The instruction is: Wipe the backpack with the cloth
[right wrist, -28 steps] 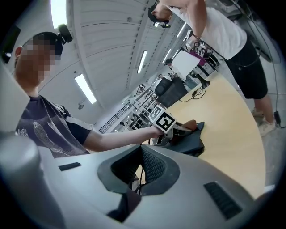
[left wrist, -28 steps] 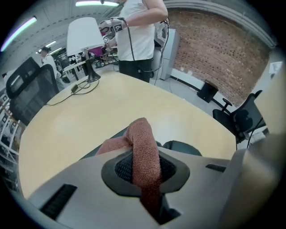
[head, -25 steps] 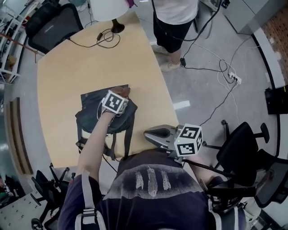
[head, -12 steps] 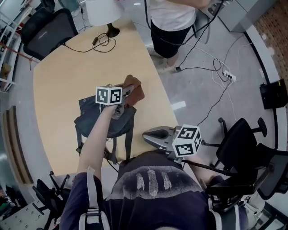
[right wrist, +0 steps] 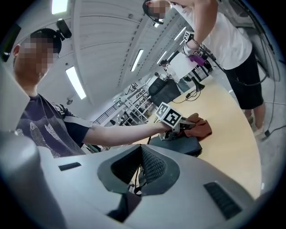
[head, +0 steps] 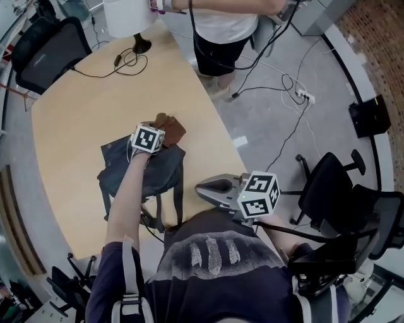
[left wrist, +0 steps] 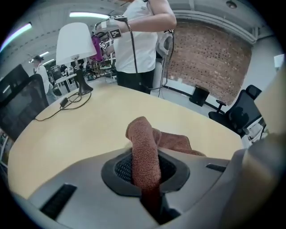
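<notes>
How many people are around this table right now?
2. The camera wearer is at the table's near edge; a standing person is at the far edge, beside the lamp. Others may be hidden outside the views.

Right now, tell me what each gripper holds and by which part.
Left gripper: the brown cloth, a fold pinched between its fingers, the rest bunched ahead. Right gripper: nothing, shut.

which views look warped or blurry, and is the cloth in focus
Head view: sharp, evenly lit, scene bends toward the edges. Left gripper view: round black vignette, cloth crisp, bottom right corner blurred. Right gripper view: same vignette, ceiling lights blown white, backpack small but clear.
</notes>
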Available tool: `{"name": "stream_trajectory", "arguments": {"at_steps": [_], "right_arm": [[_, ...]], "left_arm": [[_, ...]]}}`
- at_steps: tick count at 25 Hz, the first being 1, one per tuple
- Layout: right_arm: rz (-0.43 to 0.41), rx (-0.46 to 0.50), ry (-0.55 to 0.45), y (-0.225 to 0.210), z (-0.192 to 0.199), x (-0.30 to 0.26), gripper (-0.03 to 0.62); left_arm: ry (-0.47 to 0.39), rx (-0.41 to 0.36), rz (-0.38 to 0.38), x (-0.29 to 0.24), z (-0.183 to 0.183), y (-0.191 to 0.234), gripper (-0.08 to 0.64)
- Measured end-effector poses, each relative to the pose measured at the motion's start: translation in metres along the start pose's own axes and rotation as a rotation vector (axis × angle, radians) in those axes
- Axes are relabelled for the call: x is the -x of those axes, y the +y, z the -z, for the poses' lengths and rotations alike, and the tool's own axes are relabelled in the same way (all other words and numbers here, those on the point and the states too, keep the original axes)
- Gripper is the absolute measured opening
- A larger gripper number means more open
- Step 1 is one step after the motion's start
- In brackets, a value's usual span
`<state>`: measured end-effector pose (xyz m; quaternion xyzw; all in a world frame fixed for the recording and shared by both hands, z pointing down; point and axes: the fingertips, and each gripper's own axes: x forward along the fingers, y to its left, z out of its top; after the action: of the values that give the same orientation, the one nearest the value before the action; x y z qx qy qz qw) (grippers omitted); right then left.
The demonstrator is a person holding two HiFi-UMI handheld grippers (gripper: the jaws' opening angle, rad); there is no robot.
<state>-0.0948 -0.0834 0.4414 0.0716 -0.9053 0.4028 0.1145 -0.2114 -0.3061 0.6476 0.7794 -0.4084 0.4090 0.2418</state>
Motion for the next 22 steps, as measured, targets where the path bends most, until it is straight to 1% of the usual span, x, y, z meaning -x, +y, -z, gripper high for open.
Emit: {"name": "stream_trajectory", "arguments": {"at_steps": [1, 3, 4, 7, 10, 12, 13, 15, 16, 17, 19, 20, 22], "right_arm": [[0.003, 0.001, -0.002, 0.001, -0.001, 0.000, 0.002], [0.009, 0.001, -0.004, 0.001, -0.002, 0.001, 0.002], [0.010, 0.000, -0.003, 0.001, -0.002, -0.001, 0.002], [0.013, -0.001, 0.003, 0.002, -0.001, -0.008, 0.002], [0.007, 0.003, 0.010, 0.006, -0.002, -0.019, 0.002], [-0.004, 0.008, 0.010, 0.010, -0.004, -0.029, 0.002], [-0.010, 0.011, 0.009, 0.011, -0.005, -0.035, 0.002], [-0.026, 0.021, 0.014, 0.014, -0.008, -0.048, 0.002], [-0.035, 0.024, 0.020, 0.016, -0.009, -0.054, 0.002], [-0.042, 0.024, 0.028, 0.018, -0.009, -0.058, 0.002], [-0.043, 0.017, 0.038, 0.021, -0.008, -0.062, 0.002], [-0.038, 0.013, 0.039, 0.022, -0.008, -0.063, 0.002], [-0.029, 0.014, 0.039, 0.023, -0.008, -0.065, 0.002]], "left_arm": [[0.023, -0.013, -0.022, 0.003, 0.004, 0.007, 0.055], [0.078, -0.064, -0.085, 0.011, 0.016, 0.027, 0.054], [0.088, -0.072, -0.100, 0.016, 0.024, 0.036, 0.054], [0.063, -0.034, -0.092, 0.026, 0.048, 0.052, 0.054], [0.052, -0.050, -0.100, 0.035, 0.060, 0.060, 0.055], [0.057, -0.048, -0.122, 0.044, 0.067, 0.070, 0.054], [0.074, -0.047, -0.155, 0.050, 0.074, 0.082, 0.055], [0.134, -0.038, -0.253, 0.069, 0.101, 0.114, 0.055], [0.147, -0.017, -0.278, 0.079, 0.114, 0.125, 0.054], [0.132, 0.010, -0.271, 0.087, 0.120, 0.128, 0.055], [0.067, 0.052, -0.214, 0.092, 0.122, 0.125, 0.055], [0.055, 0.069, -0.201, 0.092, 0.125, 0.127, 0.054], [0.052, 0.117, -0.200, 0.094, 0.134, 0.136, 0.054]]}}
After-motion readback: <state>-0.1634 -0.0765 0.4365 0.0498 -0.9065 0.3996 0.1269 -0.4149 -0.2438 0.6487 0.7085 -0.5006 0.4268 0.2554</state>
